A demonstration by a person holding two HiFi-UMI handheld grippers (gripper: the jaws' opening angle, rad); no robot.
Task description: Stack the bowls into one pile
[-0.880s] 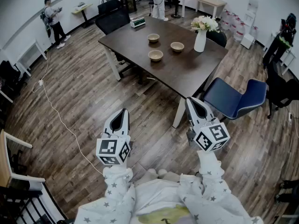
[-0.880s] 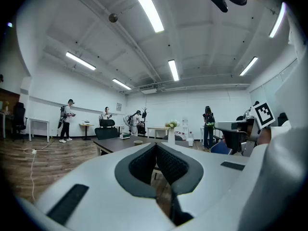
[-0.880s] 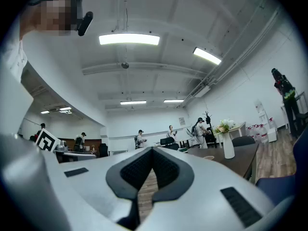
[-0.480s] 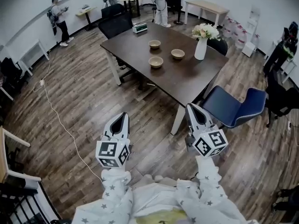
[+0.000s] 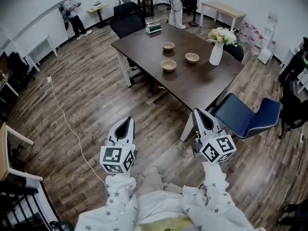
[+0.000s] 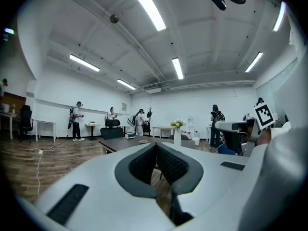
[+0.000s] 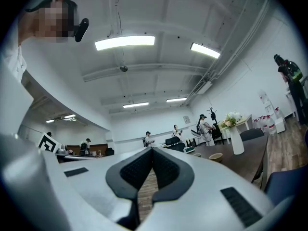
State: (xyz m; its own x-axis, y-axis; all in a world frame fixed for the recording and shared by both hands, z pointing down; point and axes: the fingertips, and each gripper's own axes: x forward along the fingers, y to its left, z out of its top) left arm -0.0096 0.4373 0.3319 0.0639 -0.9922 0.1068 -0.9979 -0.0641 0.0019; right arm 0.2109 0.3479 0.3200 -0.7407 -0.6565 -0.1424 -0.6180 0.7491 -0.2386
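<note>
Three tan bowls stand apart on the dark table ahead: one bowl nearest me, another bowl behind it, a third bowl to the right. My left gripper and right gripper hover over the wooden floor, well short of the table, both shut with nothing between the jaws. In the left gripper view the left gripper points level at the table, one bowl just showing. The right gripper tilts slightly up, with a bowl on the table to its right.
A white vase of flowers and a small box also sit on the table. A blue chair stands at the table's near right corner, a black chair at the far end. A cable trails across the floor. People stand at the back.
The table and bowls have shifted right and slightly down in the head view, and more of the room's far left shows. Both grippers keep the same pose, shut.
</note>
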